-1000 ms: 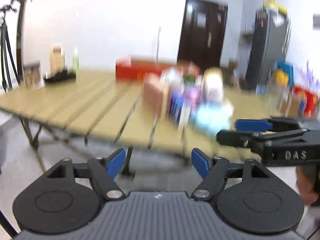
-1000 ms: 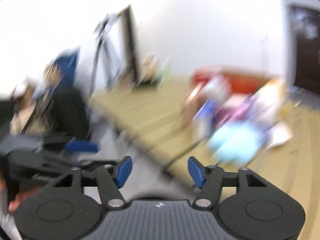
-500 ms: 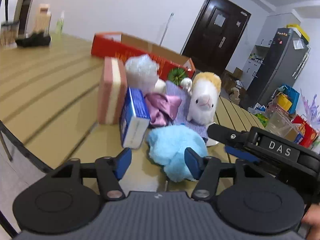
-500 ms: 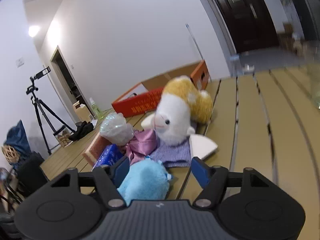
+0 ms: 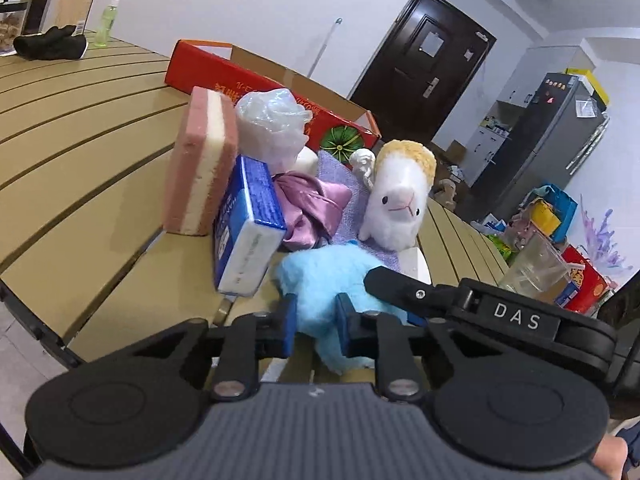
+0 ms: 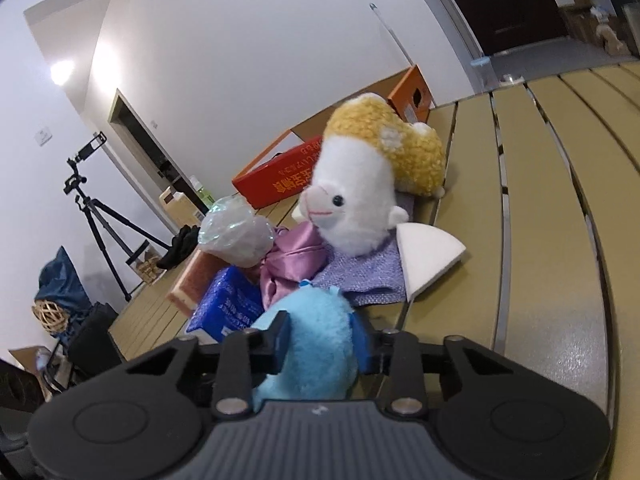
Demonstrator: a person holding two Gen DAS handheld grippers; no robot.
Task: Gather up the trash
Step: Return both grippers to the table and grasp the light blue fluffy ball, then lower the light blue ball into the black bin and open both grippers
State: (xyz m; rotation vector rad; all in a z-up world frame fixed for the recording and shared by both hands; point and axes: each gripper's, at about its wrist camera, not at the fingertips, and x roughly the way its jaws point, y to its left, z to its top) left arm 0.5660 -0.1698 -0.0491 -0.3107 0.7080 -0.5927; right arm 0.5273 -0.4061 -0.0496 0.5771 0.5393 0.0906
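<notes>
- My black right-hand gripper (image 5: 408, 300) carries a small raised nameplate — white letters "DAS".
- The long red cardboard box (image 5: 224, 76) behind the pile shows orange Chinese characters along its side; I can't read them.
- The blue-and-white tissue pack (image 5: 248, 224) has print on its end — too small to make out.

A fluffy light-blue plush (image 5: 320, 276) lies at the lower middle of both frames, a crumpled clear plastic bag (image 5: 272, 120) behind it.
</notes>
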